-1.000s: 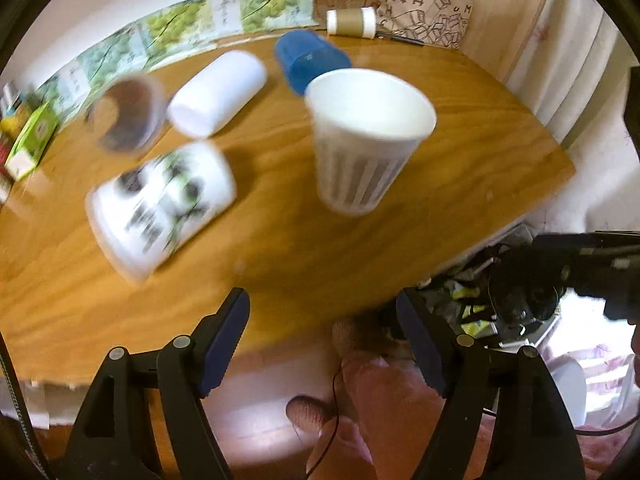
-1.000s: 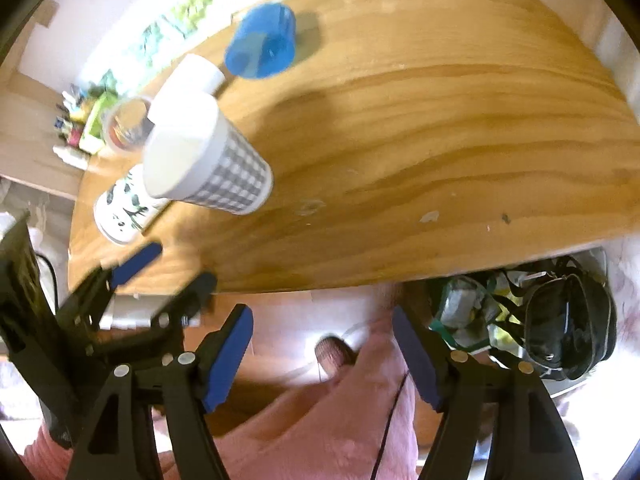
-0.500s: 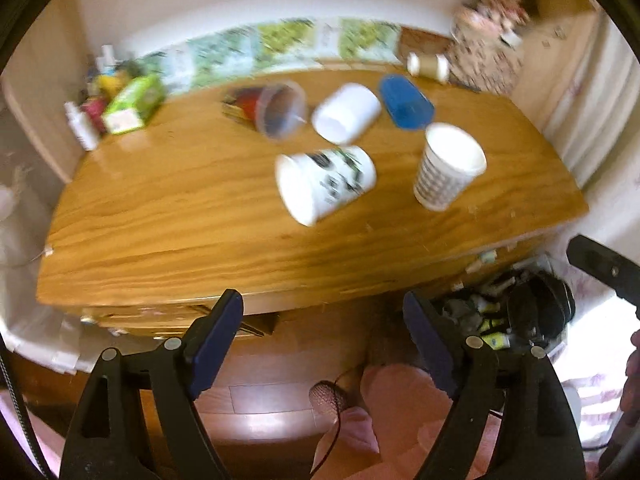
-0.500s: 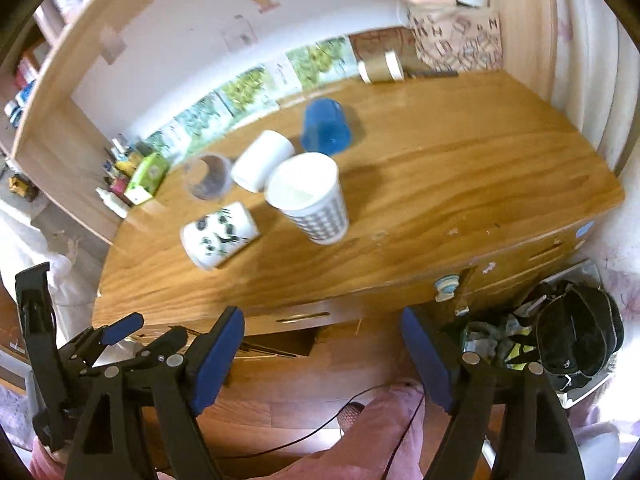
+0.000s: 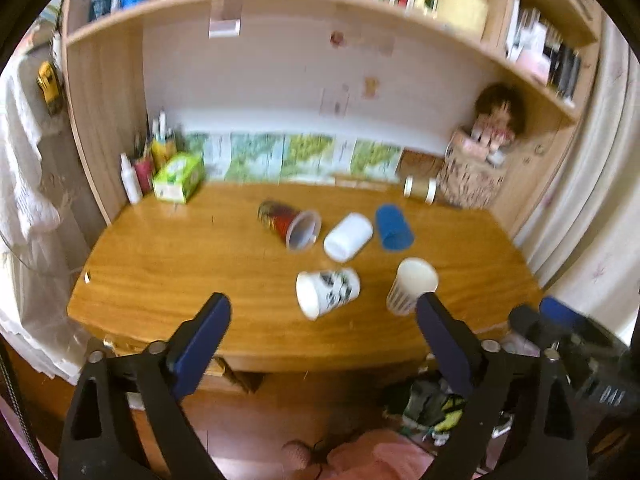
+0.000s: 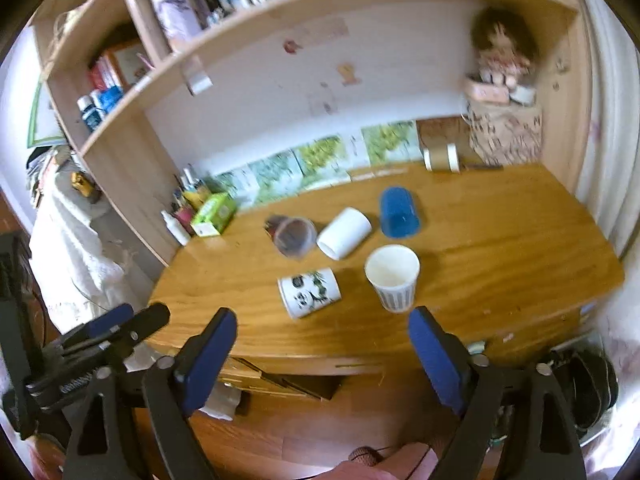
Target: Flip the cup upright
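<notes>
Cup with striped sides [image 6: 393, 277] stands upright, mouth up, near the desk's [image 6: 500, 248] front edge; 4 other cups lie on their sides nearby. Left gripper [image 5: 322, 332] and right gripper [image 6: 322, 344] hang off the desk, jaws wide, empty, suggesting release is done.

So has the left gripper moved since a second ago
Yes. The left gripper has backed away from the desk; the striped cup looks much smaller now, and the bookshelf is in view.

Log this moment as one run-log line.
left hand-held gripper: open, empty | right hand-held gripper: open, empty | striped cup: upright on desk | panda cup: on its side
</notes>
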